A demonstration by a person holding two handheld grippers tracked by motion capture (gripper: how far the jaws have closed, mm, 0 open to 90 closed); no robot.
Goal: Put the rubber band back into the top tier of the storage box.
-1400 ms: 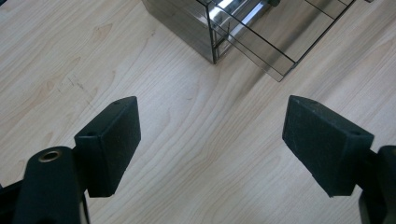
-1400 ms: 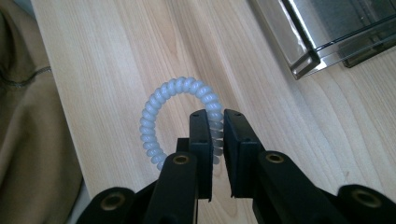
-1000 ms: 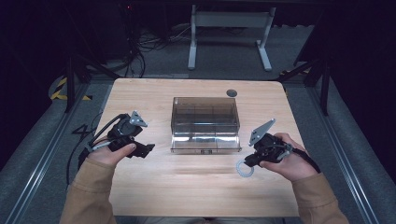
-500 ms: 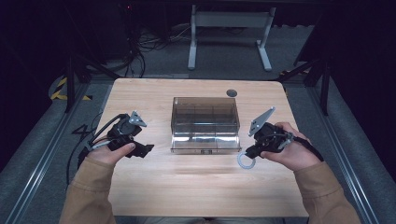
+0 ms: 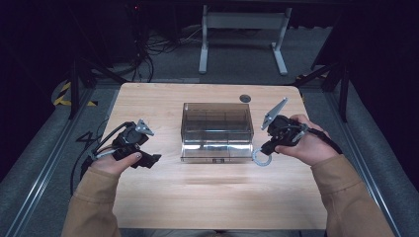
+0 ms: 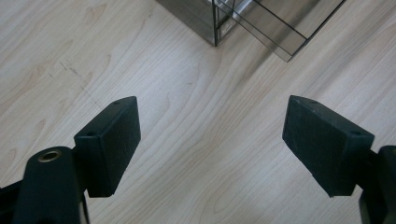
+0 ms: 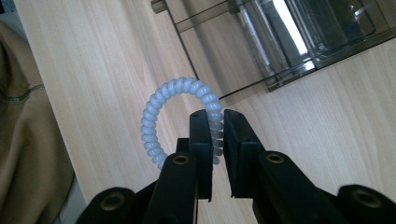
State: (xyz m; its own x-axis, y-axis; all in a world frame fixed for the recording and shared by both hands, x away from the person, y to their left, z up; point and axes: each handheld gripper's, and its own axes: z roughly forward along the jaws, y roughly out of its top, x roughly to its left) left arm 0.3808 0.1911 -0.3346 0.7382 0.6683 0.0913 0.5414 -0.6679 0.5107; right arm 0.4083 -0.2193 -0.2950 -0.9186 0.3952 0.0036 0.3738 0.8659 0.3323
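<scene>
Left gripper [image 5: 150,160], jaws spread and empty, idles near the worktop's [image 5: 207,197] left edge. Centre: clear drawer box [image 5: 216,131], drawer apparently pulled toward the near edge. Right gripper [image 7: 215,126] pinches a pale spiral hair tie [image 7: 180,119] just beside the box's front right corner, probably for stowing.

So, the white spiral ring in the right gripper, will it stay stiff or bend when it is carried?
The spiral ring looks like soft coiled plastic, so it probably flexes and feels light. The right gripper pinches one side, and the free loop keeps its round shape, so likely springy, not floppy.
</scene>
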